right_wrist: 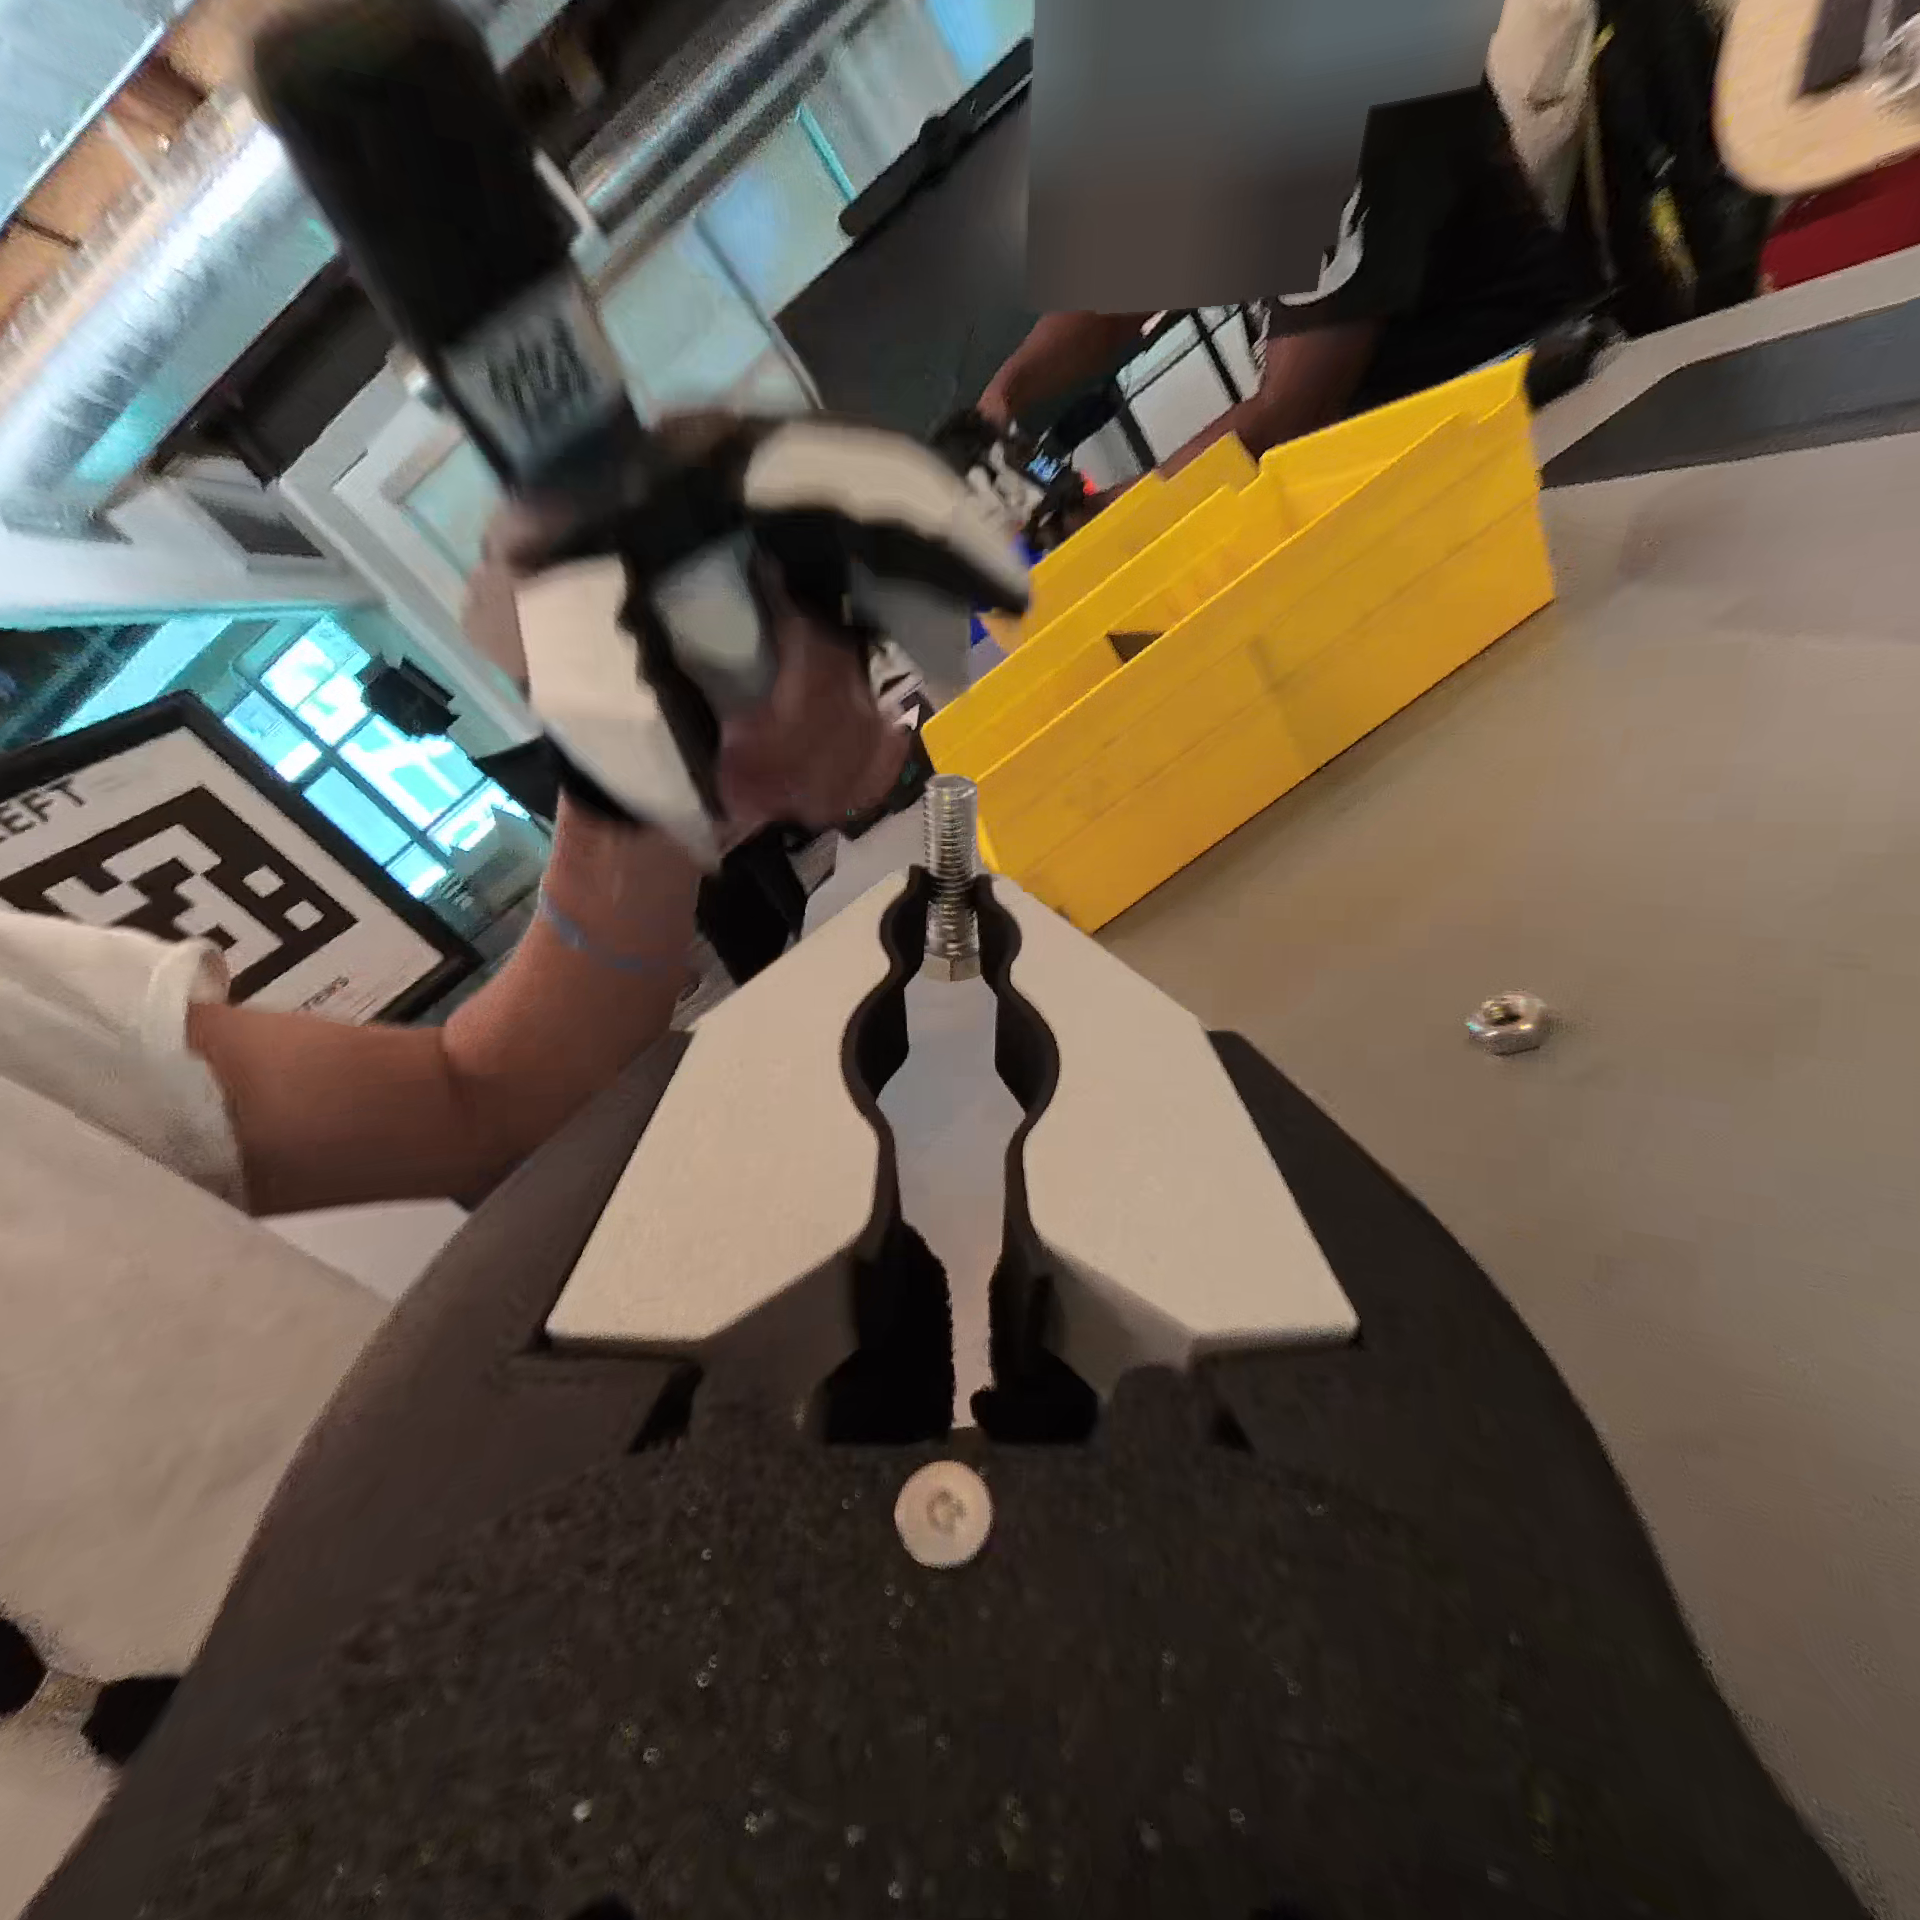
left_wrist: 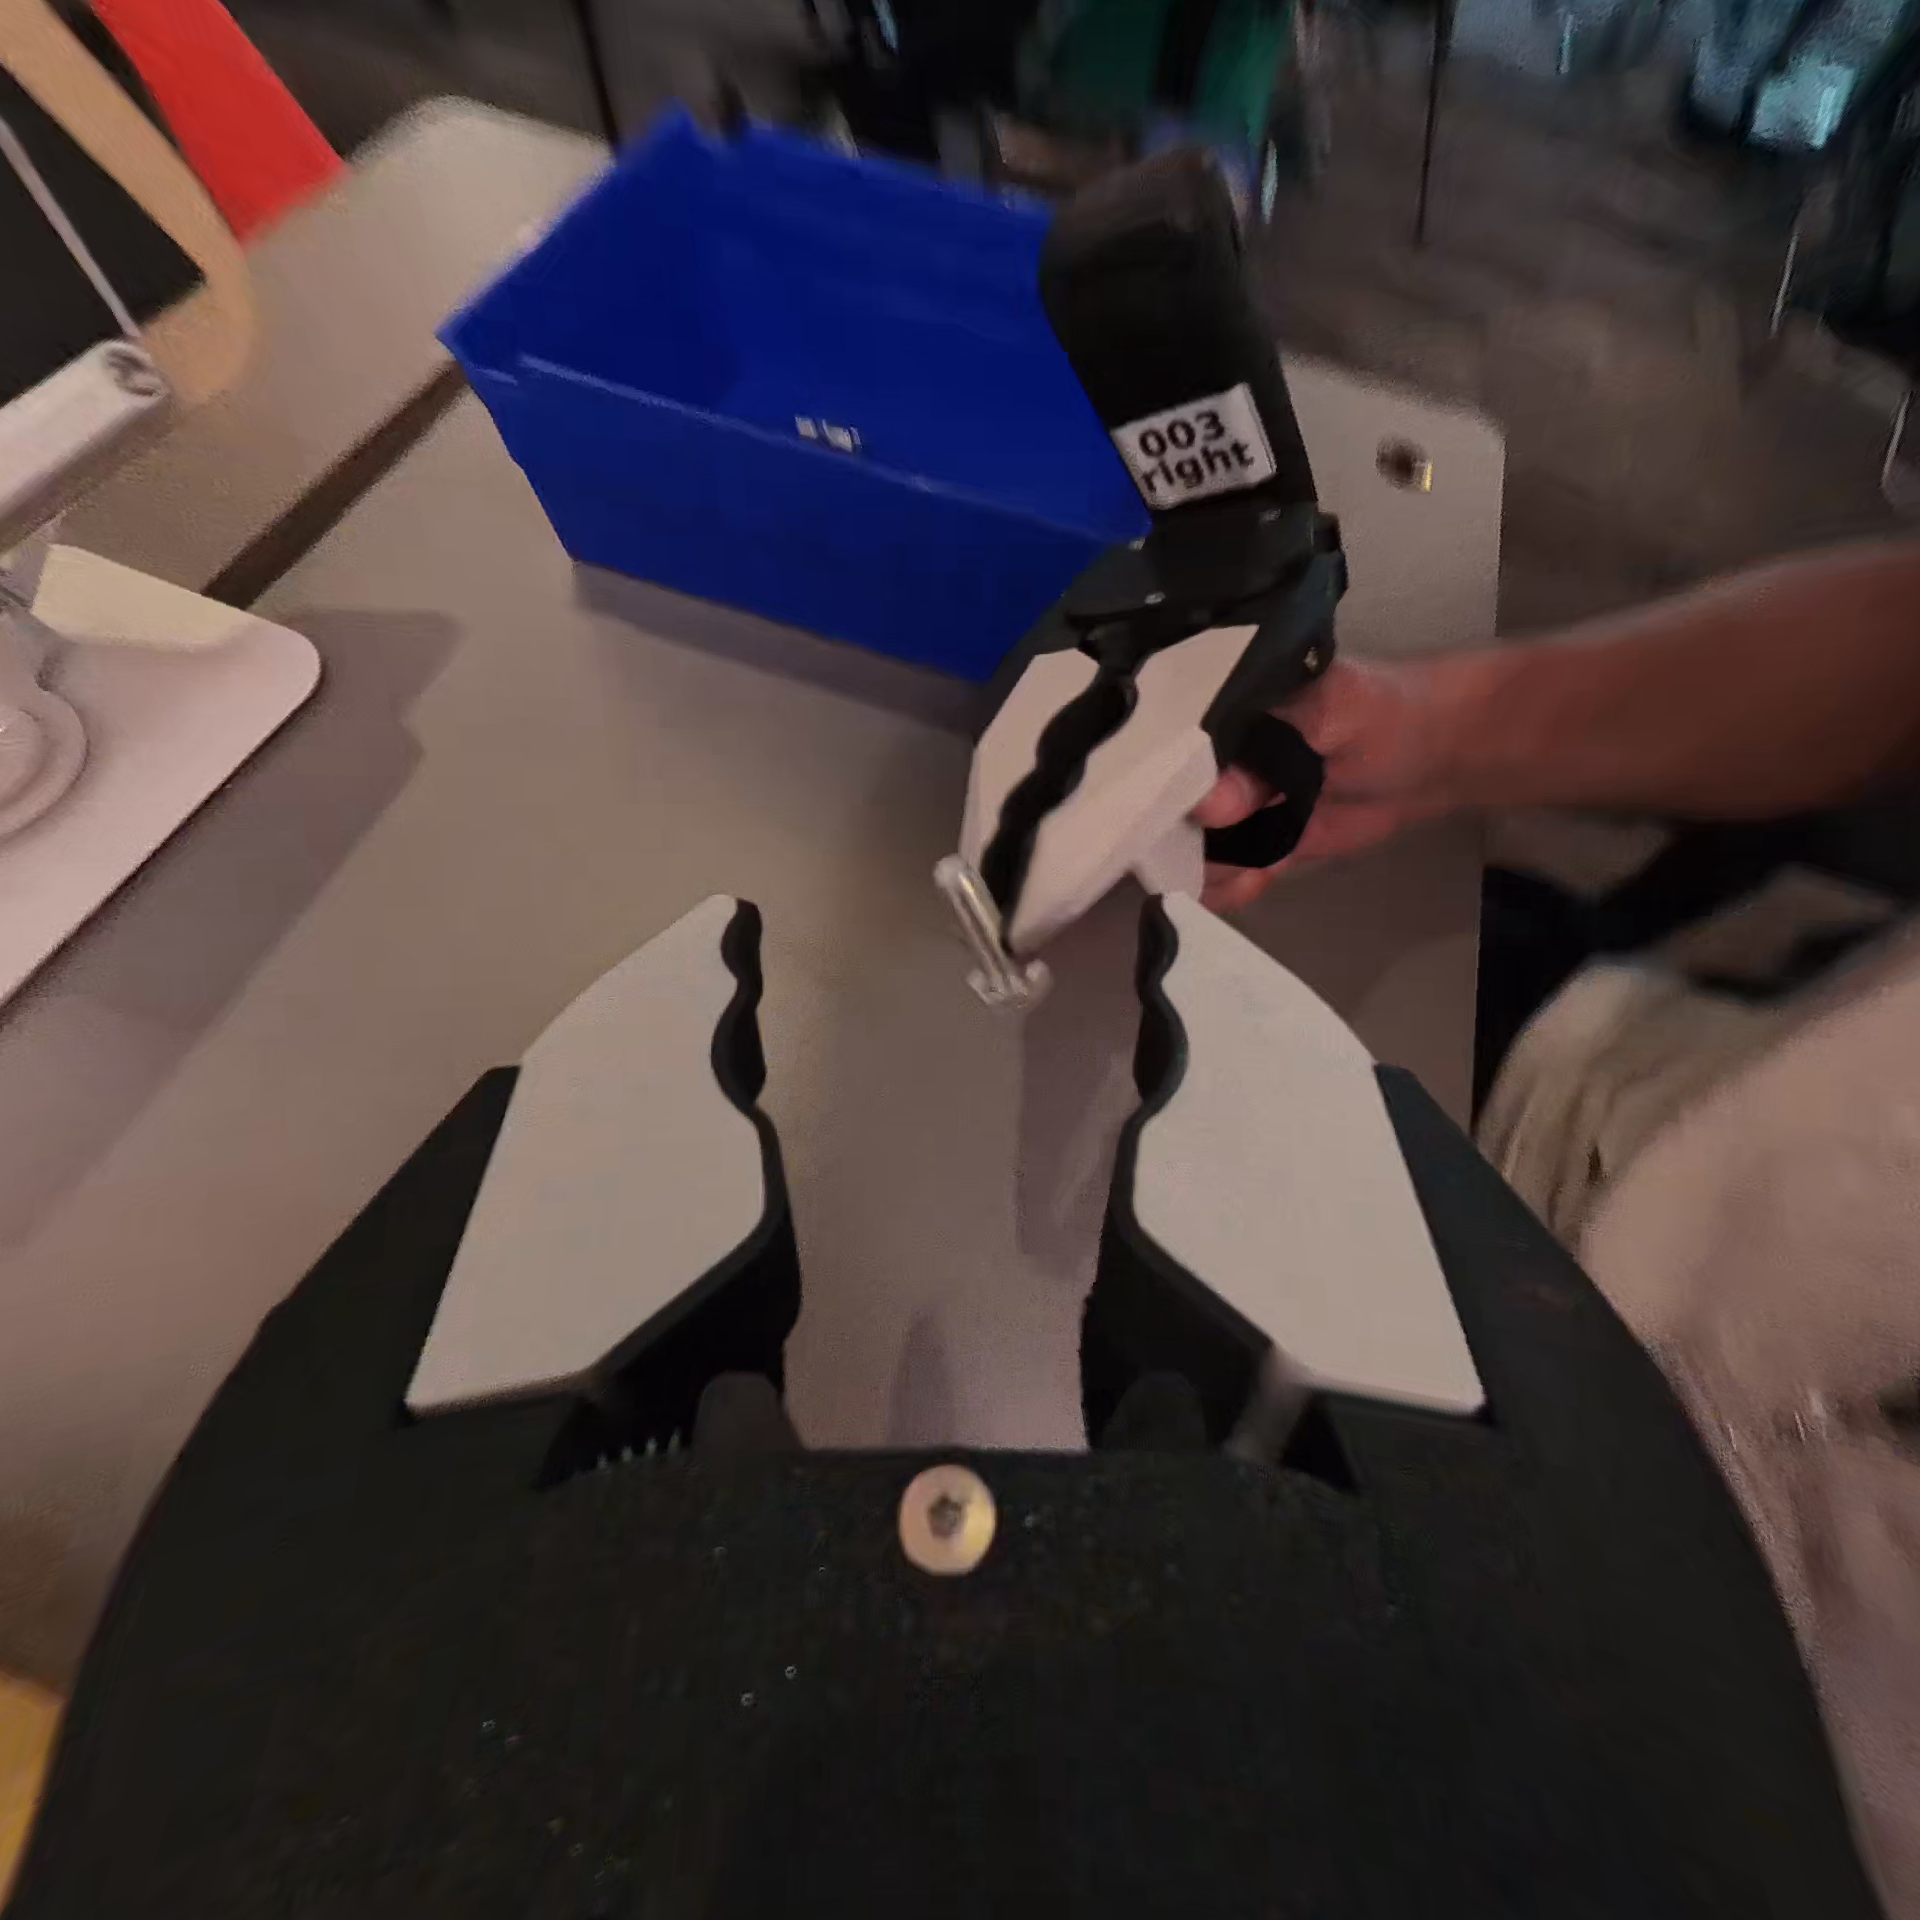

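The right hand-held gripper (right_wrist: 951, 914) clamps a stiff, slick steel bolt (right_wrist: 948, 883) near its head; the left hand-held gripper (left_wrist: 951, 914) gapes empty.

Workshop or lab, grey worktable (right_wrist: 1558, 831), yellow parts bin (right_wrist: 1299, 644), blue parts bin (left_wrist: 790, 416), loose nut (right_wrist: 1507, 1023)

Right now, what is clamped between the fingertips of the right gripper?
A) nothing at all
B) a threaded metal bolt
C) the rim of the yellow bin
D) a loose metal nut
B: in the right wrist view the right gripper has its pads closed on a threaded metal bolt that sticks out past the tips, while the nut lies apart on the grey table and the yellow bin stands beyond.
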A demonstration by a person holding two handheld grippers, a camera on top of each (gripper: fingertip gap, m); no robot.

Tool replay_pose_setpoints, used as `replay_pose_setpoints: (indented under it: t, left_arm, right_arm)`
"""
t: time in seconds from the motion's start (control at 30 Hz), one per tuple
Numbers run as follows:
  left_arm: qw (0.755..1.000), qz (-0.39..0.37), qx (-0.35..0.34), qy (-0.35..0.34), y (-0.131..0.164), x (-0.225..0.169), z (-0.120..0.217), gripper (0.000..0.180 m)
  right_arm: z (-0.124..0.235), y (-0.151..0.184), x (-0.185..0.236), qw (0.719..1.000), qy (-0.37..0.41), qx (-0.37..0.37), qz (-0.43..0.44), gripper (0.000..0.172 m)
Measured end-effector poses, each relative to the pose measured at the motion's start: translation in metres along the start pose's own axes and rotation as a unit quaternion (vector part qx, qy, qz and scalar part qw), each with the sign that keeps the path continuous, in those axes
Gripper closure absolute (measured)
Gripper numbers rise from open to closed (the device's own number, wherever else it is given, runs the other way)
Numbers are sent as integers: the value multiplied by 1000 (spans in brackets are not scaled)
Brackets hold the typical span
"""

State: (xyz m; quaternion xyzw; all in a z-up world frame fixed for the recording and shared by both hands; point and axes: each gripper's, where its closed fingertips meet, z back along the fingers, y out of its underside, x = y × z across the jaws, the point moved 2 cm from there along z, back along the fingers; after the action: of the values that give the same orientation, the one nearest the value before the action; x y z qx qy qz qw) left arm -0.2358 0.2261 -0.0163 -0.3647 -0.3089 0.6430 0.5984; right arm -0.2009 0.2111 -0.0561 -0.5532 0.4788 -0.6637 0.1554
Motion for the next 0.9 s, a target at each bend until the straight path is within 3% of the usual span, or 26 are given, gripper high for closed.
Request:
replay_pose_setpoints:
  t: [0.07, 0.23, 0.33, 0.53, 0.73, 0.9]
  left_arm:
    - [997, 32, -74, -21, 21, -13, -10, 112]
    - [965, 81, -152, -197, 74, -11, -33, 100]
    - [956, 55, -147, -247, 81, -11, -40, 101]
    - [950, 34, -213, -224, 58, -21, -26, 130]
    - [958, 12, -215, -187, 65, -26, -20, 131]
    - [952, 8, -242, -186, 63, -23, -13, 150]
  right_arm:
    - [6, -7, -3, 1000, 21, -13, 19, 163]
    - [4, -8, 3, 994, 67, -23, 83, 163]
    - [-4, -1, 14, 991, 84, -29, 99, 163]
    - [-16, 12, 25, 990, 90, -34, 108, 163]
    - [-18, 17, 24, 996, 60, -40, 59, 163]
    - [-21, 20, 24, 997, 49, -41, 41, 162]
